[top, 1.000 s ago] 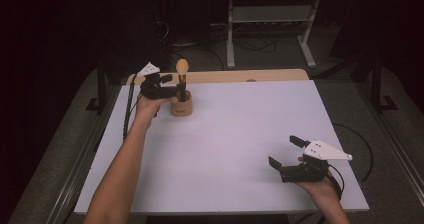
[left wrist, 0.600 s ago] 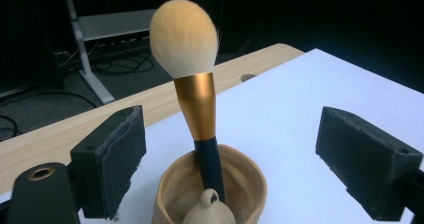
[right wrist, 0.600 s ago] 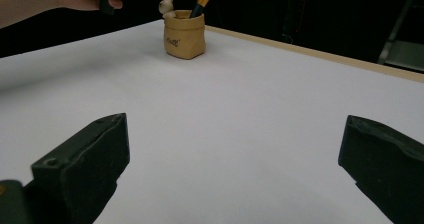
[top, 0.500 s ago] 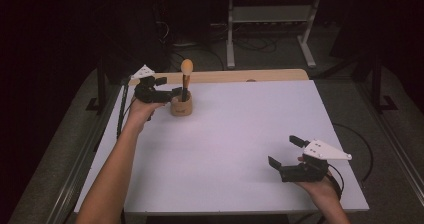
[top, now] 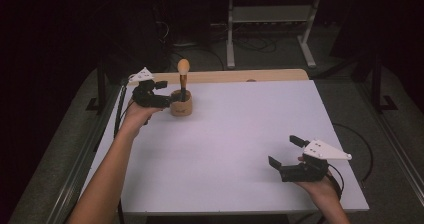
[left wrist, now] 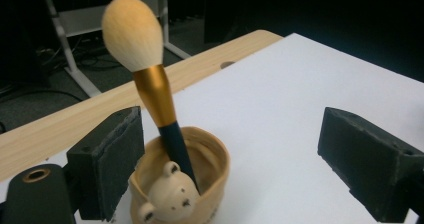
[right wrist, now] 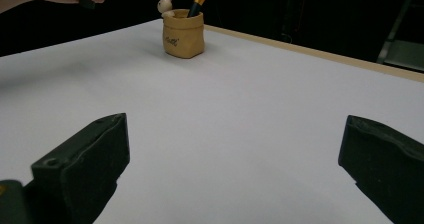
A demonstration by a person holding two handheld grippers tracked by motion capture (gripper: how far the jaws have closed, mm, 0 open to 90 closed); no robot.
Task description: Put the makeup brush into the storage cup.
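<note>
A makeup brush [top: 183, 74] with a pale tuft, gold ferrule and dark handle stands tilted in a small tan cup [top: 181, 105] bearing a bear figure, at the table's far left. My left gripper [top: 164, 93] hovers just left of the cup; its jaws have just been opening and press on nothing. In the left gripper view the brush [left wrist: 150, 89] and cup [left wrist: 210, 169] sit ahead, close to the left jaw of my left gripper [left wrist: 230, 154]. My right gripper [top: 284, 150] rests open near the front right corner, nothing between its jaws.
The white tabletop [top: 240, 149] stretches between both hands, with a wooden strip [top: 225, 76] along its far edge. A metal stand [top: 270, 14] and cables lie on the dark floor behind. In the right gripper view the cup [right wrist: 183, 36] stands far off.
My left gripper has let go of the brush handle, opened wider and drawn back to the left. The brush stays in the cup. The right gripper has kept still.
</note>
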